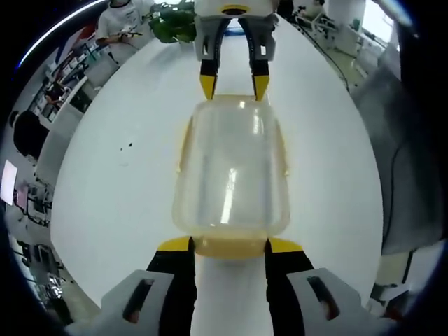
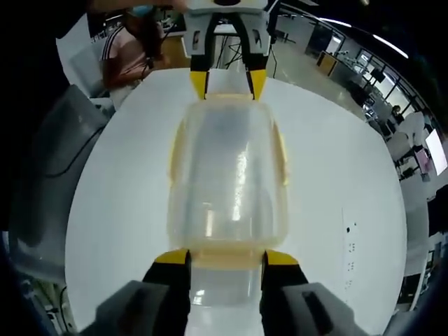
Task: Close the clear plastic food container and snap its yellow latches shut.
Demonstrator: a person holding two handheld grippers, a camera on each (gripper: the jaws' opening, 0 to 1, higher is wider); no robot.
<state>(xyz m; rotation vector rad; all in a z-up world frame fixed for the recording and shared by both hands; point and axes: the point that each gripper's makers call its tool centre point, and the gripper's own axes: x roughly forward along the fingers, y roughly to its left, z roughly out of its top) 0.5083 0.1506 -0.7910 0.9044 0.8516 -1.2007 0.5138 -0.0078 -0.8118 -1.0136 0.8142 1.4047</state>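
the food container (image 1: pixel 231 175) is seen as clear, faintly yellowish plastic, with yellow latches (image 1: pixel 229 246) along its edges. the desk (image 1: pixel 126 182) is plain white. each claw (image 1: pixel 229 245) is tipped in yellow over black, with grey housing; the right claw (image 2: pixel 225 259) is coloured alike.

Clear plastic food container (image 1: pixel 231 175) lies lid-on, yellow latches (image 1: pixel 229 246) along its edges

White round desk (image 1: pixel 119 182) bearing small dark specks; potted green plant (image 1: pixel 175 26) at its far edge (a seated person (image 2: pixel 129 49) beyond).
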